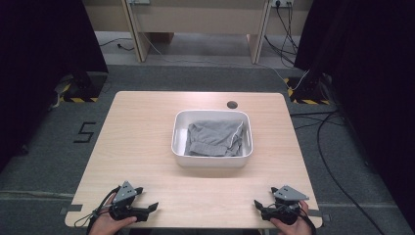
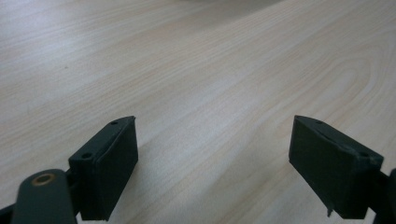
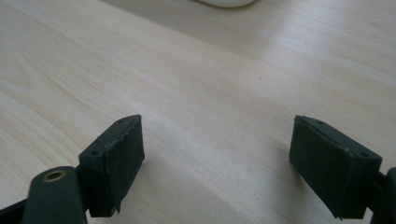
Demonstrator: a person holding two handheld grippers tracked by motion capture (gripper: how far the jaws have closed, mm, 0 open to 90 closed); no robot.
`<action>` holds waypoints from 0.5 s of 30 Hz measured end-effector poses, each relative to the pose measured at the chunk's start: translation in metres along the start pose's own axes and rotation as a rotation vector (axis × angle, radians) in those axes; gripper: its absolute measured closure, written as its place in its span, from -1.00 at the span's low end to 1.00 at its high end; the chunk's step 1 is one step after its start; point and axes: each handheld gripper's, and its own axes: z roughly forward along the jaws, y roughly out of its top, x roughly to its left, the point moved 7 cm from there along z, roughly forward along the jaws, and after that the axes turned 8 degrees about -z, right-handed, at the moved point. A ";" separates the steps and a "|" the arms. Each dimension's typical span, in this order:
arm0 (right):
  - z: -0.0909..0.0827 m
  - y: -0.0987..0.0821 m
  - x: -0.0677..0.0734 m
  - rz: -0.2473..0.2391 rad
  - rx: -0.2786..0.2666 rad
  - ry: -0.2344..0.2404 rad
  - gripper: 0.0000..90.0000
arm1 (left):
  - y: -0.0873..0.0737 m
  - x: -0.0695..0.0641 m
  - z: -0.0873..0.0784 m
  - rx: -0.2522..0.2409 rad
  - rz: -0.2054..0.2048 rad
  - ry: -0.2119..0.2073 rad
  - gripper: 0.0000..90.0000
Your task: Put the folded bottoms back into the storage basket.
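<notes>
At the near left corner of the wooden table (image 1: 142,147), the left gripper (image 1: 147,208) rests low over the bare wood in the person's left hand (image 1: 105,225), its jaws spread wide with nothing between them. In the left gripper view the two black pads (image 2: 109,168) stand well apart, and only pale wood grain lies between them.

Toward the middle of the table, slightly to the right and farther away, sits a white rectangular tub (image 1: 211,161). A crumpled grey cloth (image 1: 215,138) lies inside it, covering most of the bottom. Just beyond the tub's far right corner is a small dark round hole (image 1: 232,104) in the tabletop.

At the near right corner, the right gripper (image 1: 259,205) is held by the right hand (image 1: 291,225), also low over the wood. Its jaws are wide apart and empty. In the right gripper view the tub's white rim (image 3: 224,3) shows at the far edge, well apart from the gripper.
</notes>
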 end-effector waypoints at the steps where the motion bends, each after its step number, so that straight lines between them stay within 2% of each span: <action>1: 0.000 -0.001 0.001 0.003 -0.004 -0.002 -0.63 | -0.002 0.001 -0.001 0.002 -0.004 0.002 -0.66; 5: 0.000 -0.003 0.003 -0.035 -0.025 -0.005 -0.68 | -0.007 0.002 -0.003 -0.001 -0.002 0.009 -0.66; 7: 0.000 -0.005 0.005 -0.028 -0.043 -0.003 -0.68 | -0.008 0.002 -0.005 -0.005 0.002 0.016 -0.66; 9: 0.000 -0.007 0.004 -0.041 -0.066 -0.005 -0.68 | -0.010 0.002 -0.006 -0.018 -0.002 0.016 -0.67; 11: 0.000 -0.008 0.005 -0.037 -0.085 -0.007 -0.68 | -0.013 0.002 -0.007 -0.028 0.015 0.020 -0.67; 15: 0.000 -0.009 0.006 -0.029 -0.104 -0.013 -0.68 | -0.016 0.002 -0.010 -0.017 0.030 0.042 -0.67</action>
